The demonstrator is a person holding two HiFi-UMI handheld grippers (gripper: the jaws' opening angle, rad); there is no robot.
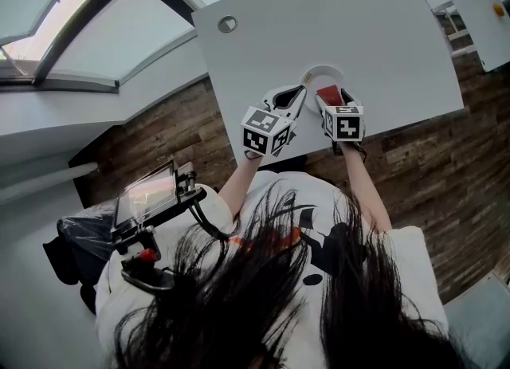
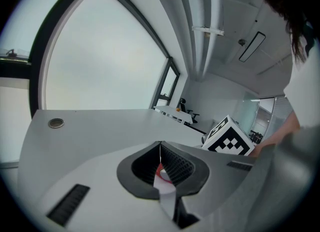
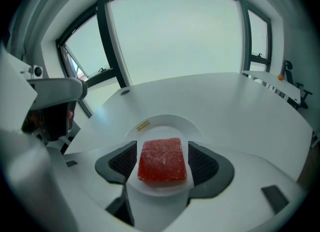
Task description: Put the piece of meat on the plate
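Right tongs [image 3: 162,150] sit slightly open astride the meat [image 3: 161,161] on the plate [image 3: 165,124]; left tongs [image 2: 160,146] are pinched together.

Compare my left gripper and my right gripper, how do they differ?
The left gripper has its jaws together, nothing between them; the right gripper has its jaws apart, flanking the piece of meat. The right gripper is over the plate, where the meat seems to lie; the left gripper is beside it at the plate's edge. Whether the right presses the meat is unclear. Both are low over the white table.
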